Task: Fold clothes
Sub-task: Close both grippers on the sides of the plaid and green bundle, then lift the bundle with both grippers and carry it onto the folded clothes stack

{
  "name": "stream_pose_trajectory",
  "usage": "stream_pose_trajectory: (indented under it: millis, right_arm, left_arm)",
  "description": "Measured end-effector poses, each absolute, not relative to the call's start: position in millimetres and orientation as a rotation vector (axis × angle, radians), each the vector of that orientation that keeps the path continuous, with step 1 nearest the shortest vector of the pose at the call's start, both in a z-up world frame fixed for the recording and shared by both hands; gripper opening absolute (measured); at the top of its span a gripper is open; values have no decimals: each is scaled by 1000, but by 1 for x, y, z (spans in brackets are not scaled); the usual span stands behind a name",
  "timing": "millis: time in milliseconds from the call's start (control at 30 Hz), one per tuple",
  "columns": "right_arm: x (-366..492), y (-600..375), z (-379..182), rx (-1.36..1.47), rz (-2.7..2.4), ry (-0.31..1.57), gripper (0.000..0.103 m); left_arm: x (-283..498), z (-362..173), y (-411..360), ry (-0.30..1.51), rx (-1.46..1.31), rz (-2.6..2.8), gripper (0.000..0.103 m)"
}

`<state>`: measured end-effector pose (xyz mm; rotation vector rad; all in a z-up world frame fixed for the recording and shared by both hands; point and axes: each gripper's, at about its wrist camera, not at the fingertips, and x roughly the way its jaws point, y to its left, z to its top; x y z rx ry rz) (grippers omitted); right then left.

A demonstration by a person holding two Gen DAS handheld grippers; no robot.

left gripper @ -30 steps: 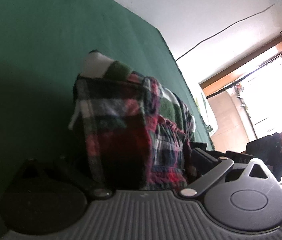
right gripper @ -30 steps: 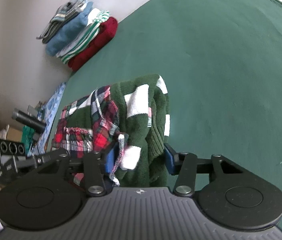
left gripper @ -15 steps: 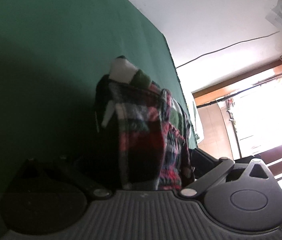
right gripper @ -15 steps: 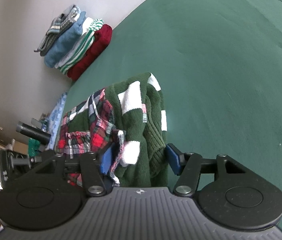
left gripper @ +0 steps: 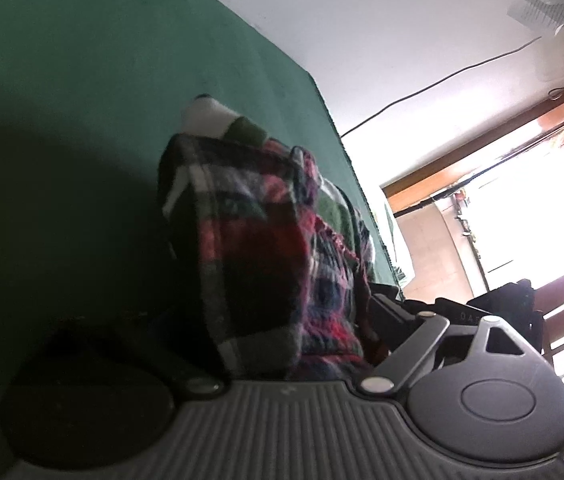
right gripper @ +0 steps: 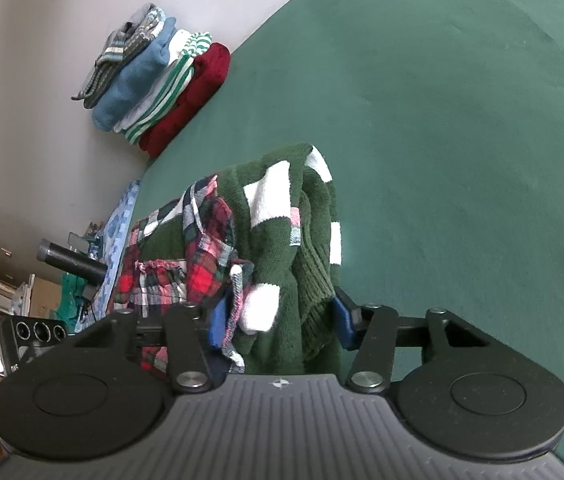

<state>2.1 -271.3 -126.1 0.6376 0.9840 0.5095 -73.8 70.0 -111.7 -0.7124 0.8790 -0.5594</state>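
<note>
Both jaws clamped on one bundle [right gripper: 282, 248]: green-and-white knit with plaid cloth folded in. Right gripper [right gripper: 277, 316] bites the knit side, its blue pads [right gripper: 217, 320] pressing both flanks. Left gripper [left gripper: 298, 332] bites the plaid side; only its right finger shows clearly, the other sits in shadow, yet cloth fills the gap, so I judge it clenched.

Location: bundle held between my two grippers, over the green bed [right gripper: 462, 140], apparently clear of it. Folded stack [right gripper: 161, 76] lies well apart, against the wall.

Risks: two garments in one grip may slide apart if either jaw eases. Loose plaid hem hanging beside the right pad could snag or unfold. Uneven motion of my hands would twist the folds open.
</note>
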Motion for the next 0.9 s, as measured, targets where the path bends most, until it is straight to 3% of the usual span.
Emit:
stream_pose_trajectory:
  millis: [67, 300, 400, 667, 900]
  right_arm:
    - [0, -269, -122, 617, 509, 967, 48]
    - [-5, -265, -109, 559, 513, 905, 43]
    - [-1, -266, -100, 578, 533, 874, 43]
    - [25, -255, -48, 591, 669, 744, 42]
    - [92, -227, 31, 618, 816, 600, 42]
  left_arm:
    - [-77, -107, 71, 881, -680, -545, 86]
    - [-88, -94, 81, 876, -643, -494, 64]
    - [-90, -82, 83, 849, -642, -473, 60]
    - [-68, 4, 88, 703, -559, -411, 59]
    - [-30, 95, 98, 575, -467, -353, 59]
